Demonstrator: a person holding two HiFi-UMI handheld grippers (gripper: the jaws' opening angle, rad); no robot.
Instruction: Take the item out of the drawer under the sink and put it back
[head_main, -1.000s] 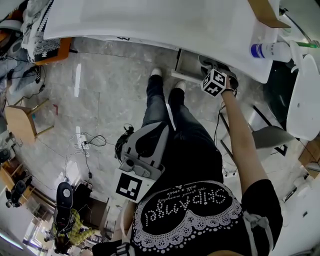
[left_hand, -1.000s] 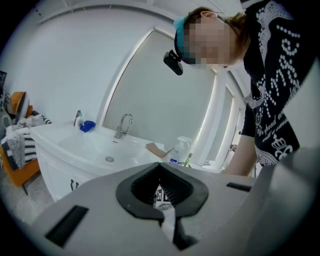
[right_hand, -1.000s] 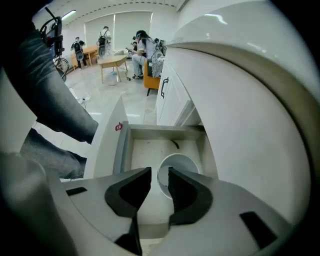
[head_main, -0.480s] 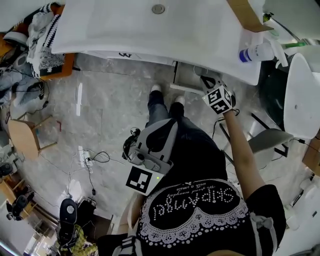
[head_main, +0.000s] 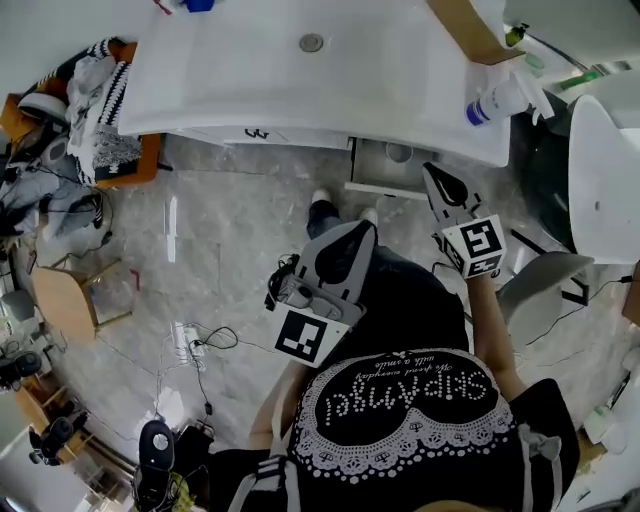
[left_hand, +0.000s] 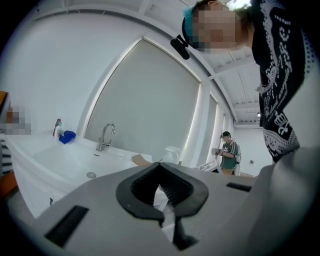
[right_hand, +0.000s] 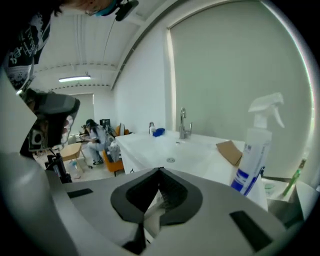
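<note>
The drawer under the white sink counter stands pulled out, with a small round grey item in it. My right gripper hangs just right of the drawer's front, pointing at it, with its marker cube nearer my body. Its jaws are shut with nothing between them, as the right gripper view shows. My left gripper is held over my legs, away from the drawer. The left gripper view shows its jaws shut and empty, aimed at the sink and faucet.
A spray bottle and a piece of cardboard sit on the counter's right end. A white chair stands right of me. Cables lie on the floor at left, beside cluttered seats. A person stands far off.
My right gripper has drawn back from the drawer opening toward my body. The left gripper has risen a little. The sink and drawer sit lower in the head view.
</note>
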